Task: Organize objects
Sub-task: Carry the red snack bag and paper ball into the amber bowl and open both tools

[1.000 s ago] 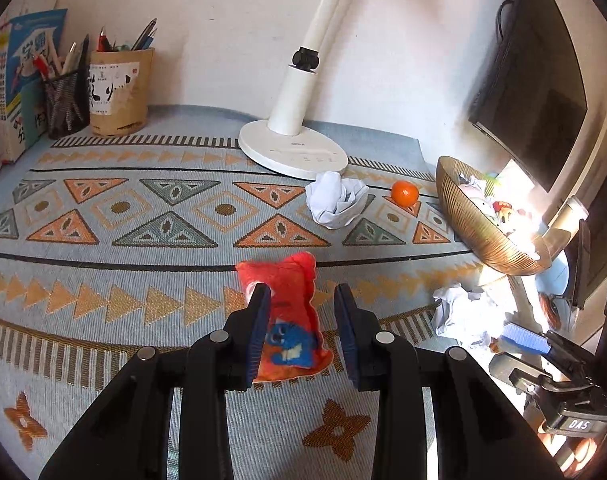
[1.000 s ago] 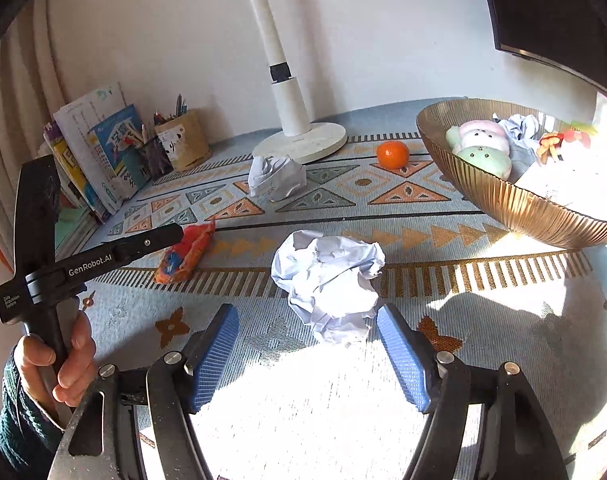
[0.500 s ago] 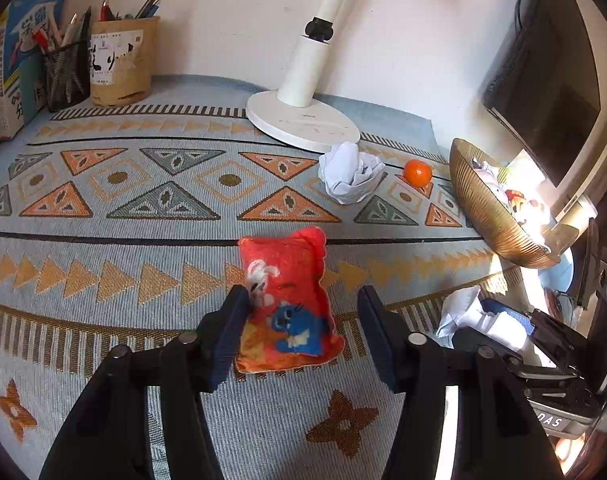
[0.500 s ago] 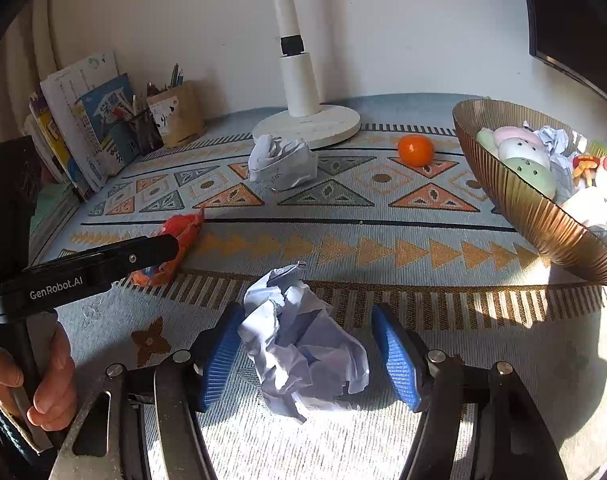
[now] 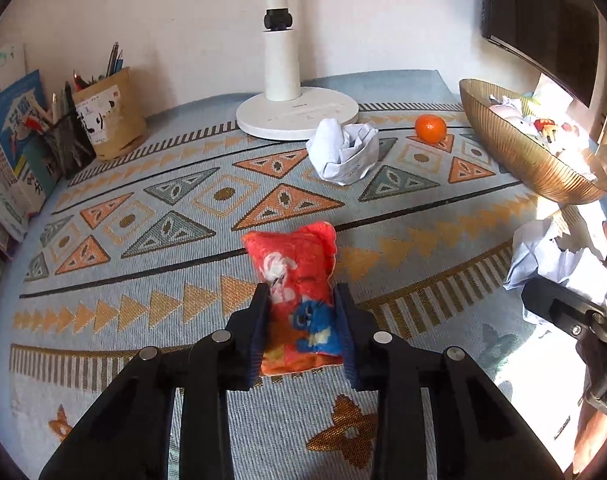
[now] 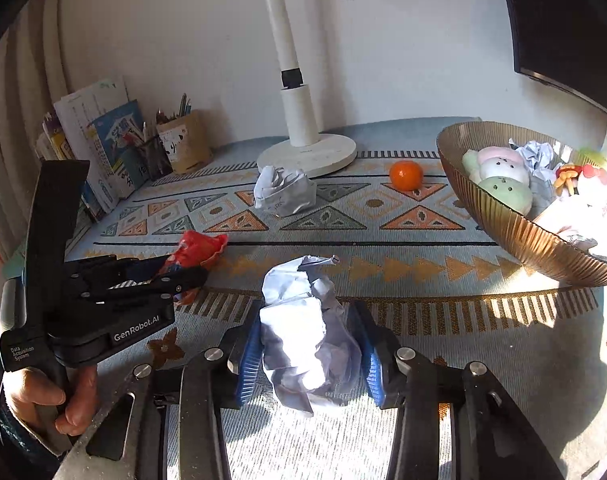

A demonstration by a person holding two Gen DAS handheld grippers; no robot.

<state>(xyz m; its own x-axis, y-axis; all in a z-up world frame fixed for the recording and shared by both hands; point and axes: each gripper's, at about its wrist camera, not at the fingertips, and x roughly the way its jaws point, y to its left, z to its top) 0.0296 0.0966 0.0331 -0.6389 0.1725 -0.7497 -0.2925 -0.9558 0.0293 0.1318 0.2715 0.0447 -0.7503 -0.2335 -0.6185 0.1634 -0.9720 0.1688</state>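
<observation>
on the patterned cloth [image 5: 151, 184], left jaws clamp the red pouch [image 5: 299, 304]; right jaws squeeze crumpled paper [image 6: 307, 336].

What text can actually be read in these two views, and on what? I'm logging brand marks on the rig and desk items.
"GenRobot.AI": on the left gripper, side of its body, right wrist view.
"Data Acquisition System": small print on the same body.
Blue book cover: large characters, not legible.
Paper pen holder label: dark marks, unreadable.
Lamp base: tiny print, too small.
Snack packet: pictures only.
</observation>
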